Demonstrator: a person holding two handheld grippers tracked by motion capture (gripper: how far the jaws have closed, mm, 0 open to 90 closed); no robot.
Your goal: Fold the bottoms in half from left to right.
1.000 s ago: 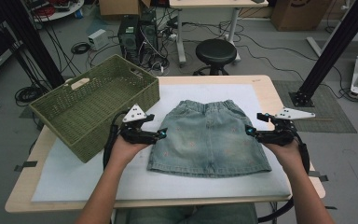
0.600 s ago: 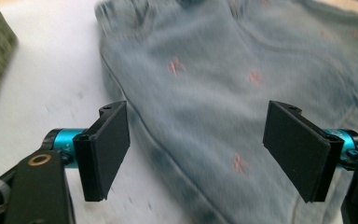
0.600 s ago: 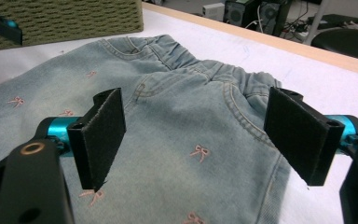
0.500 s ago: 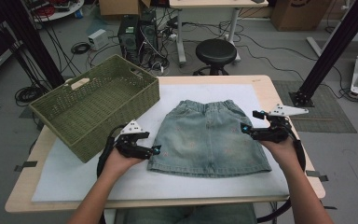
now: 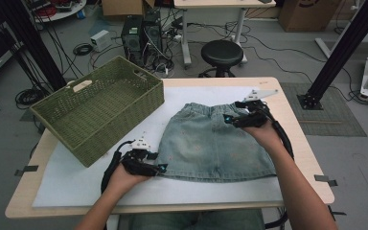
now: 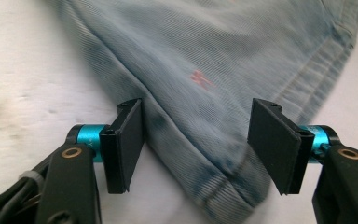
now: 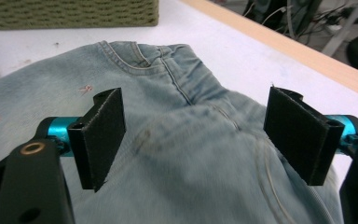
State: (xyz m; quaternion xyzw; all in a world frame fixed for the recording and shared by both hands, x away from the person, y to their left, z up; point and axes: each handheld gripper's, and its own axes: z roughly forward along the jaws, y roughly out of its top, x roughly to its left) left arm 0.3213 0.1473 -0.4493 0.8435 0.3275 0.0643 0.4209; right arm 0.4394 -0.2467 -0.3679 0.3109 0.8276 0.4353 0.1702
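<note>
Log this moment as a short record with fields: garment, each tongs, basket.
garment: denim skirt lying flat on the white mat, waistband at the far side
left tongs: at the skirt's near left hem corner, jaws astride it and just been closing, pads not yet pressing
right tongs: open over the waistband's right part
basket: green wicker basket, left of the skirt

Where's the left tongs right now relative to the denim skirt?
In the high view, the left tongs sit at the near-left hem corner of the light-blue denim skirt, jaws straddling that corner, just in front of the green woven basket.
</note>
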